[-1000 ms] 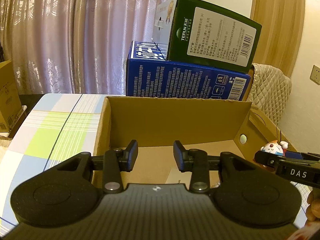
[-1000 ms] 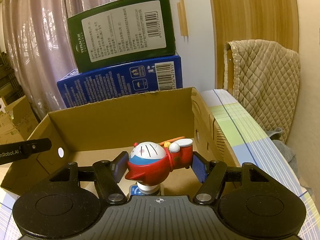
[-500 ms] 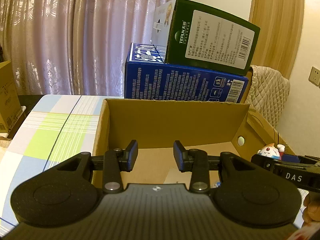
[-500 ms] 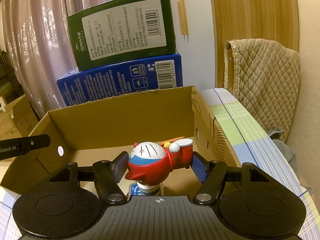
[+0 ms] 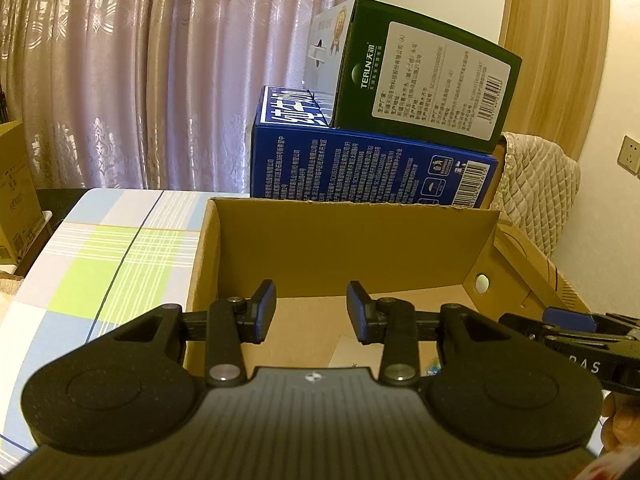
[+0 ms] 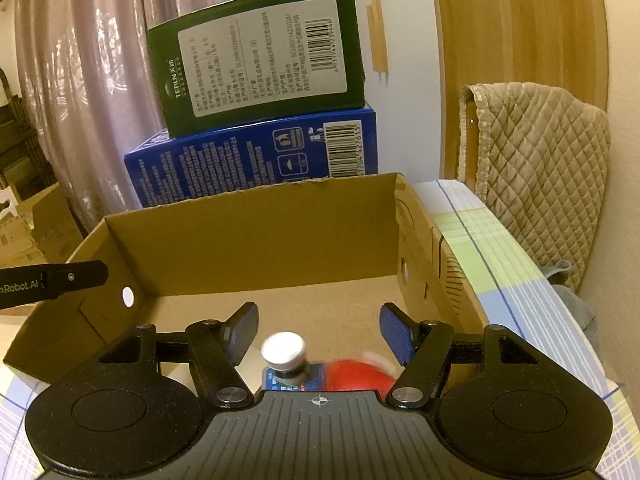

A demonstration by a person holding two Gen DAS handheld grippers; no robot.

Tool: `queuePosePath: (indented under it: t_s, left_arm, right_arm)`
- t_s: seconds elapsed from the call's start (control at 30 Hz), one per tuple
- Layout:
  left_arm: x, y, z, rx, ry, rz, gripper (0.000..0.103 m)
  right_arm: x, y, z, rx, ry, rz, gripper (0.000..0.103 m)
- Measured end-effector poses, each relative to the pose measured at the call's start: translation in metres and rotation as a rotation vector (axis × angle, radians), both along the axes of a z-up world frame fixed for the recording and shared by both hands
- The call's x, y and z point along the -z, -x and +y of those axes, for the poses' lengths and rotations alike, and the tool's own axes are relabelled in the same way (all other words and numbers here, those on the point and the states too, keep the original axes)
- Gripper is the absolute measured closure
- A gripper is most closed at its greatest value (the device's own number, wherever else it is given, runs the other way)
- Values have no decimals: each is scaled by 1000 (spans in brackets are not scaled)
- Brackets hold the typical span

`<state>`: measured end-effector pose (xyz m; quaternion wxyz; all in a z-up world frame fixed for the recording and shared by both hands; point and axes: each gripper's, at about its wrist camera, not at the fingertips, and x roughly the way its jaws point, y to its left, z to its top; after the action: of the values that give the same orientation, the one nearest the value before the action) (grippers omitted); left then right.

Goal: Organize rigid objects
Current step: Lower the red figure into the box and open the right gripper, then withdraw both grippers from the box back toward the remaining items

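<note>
Dropping toy into cardboard box | our right hand-held gripper now empty, wide; left hand-held gripper narrow, empty | next item.

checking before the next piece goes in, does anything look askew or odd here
The green box sits crooked on the blue box, twisted off its edges. In the cardboard box, a blurred red toy lies below the open right gripper.

Both grippers were matte black with silver pivot screws; the right gripper had blue ribbed pads, the left gripper dark ones.
</note>
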<state>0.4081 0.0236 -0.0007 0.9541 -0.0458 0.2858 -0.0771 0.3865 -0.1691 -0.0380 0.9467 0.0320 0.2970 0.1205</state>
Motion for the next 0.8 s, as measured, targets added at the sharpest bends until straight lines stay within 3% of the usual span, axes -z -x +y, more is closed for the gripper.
queuePosePath:
  t_s: [0.8]
  left_arm:
    - [-7,3,-4,9,-2,-12,70]
  right_arm:
    - [-3,2,-1,8,2,-7,39]
